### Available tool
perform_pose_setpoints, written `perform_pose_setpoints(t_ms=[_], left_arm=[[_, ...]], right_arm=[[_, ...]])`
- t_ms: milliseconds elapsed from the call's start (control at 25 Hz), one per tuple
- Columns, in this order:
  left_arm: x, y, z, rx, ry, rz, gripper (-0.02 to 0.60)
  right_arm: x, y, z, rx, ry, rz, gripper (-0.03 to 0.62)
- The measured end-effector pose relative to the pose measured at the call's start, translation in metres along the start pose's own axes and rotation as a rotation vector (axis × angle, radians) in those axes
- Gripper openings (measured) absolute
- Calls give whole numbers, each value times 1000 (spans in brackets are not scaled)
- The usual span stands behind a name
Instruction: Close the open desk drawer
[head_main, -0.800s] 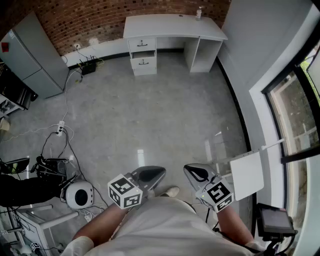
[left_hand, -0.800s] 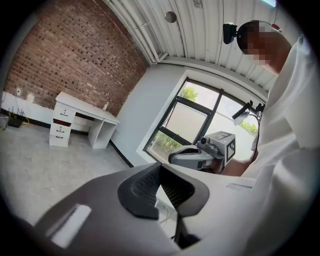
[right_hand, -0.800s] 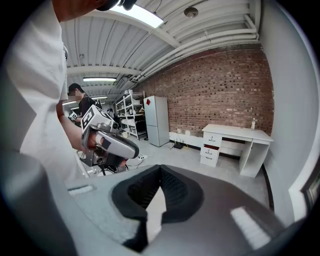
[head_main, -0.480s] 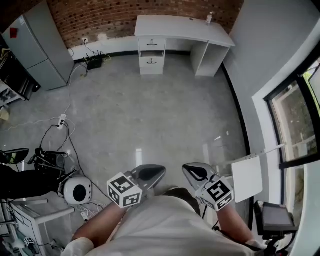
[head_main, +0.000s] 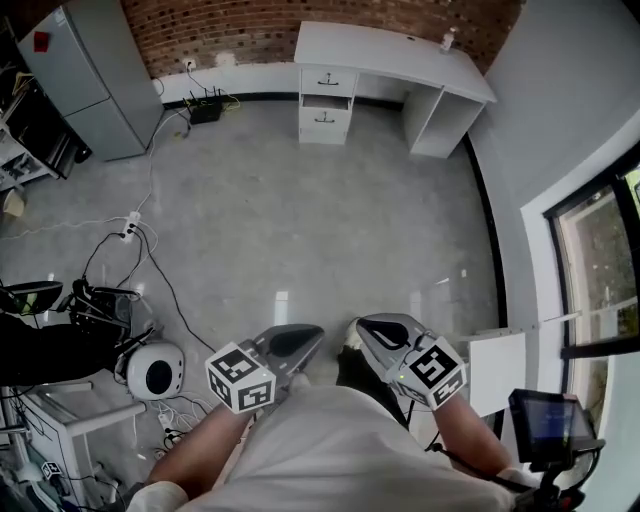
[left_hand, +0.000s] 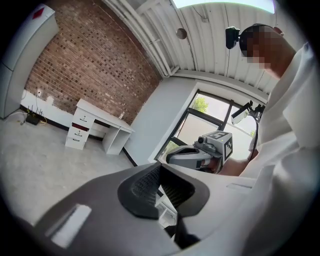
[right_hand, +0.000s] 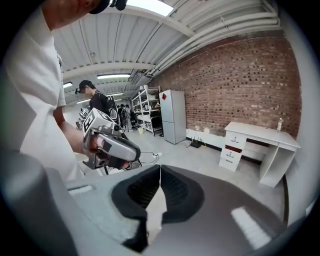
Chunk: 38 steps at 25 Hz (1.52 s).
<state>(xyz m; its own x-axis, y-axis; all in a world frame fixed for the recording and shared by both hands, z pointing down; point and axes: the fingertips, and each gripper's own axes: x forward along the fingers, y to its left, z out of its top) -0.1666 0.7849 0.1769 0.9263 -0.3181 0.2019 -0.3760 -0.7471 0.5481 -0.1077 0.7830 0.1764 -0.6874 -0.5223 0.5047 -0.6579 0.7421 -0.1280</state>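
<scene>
Desk drawer (head_main: 324, 119) stands open, well apart from both closed jaws.

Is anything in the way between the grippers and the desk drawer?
Nothing visible. Only bare floor lies between the left gripper, right gripper and the far desk drawer; cables lie off to the left.

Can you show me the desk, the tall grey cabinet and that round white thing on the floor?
desk (head_main: 385, 48), head view, on its white top.
tall grey cabinet (head_main: 95, 85), head view, on its front door.
round white thing (head_main: 155, 368), head view, middle of its body.
</scene>
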Motion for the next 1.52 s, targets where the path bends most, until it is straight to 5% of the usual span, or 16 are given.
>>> perform_pose_setpoints(t_ms=[720,1280,1520], left_arm=[[240,162,158,-44,-40,188,6],[355,360,224,-149,-6,164,6],[412,470,283,-211,24,131,17]], right_arm=[[40,-334,60,-74,-13,160,28],[170,-504,98,-23,108,213,18],[246,-620,150,-67,202,209,11]])
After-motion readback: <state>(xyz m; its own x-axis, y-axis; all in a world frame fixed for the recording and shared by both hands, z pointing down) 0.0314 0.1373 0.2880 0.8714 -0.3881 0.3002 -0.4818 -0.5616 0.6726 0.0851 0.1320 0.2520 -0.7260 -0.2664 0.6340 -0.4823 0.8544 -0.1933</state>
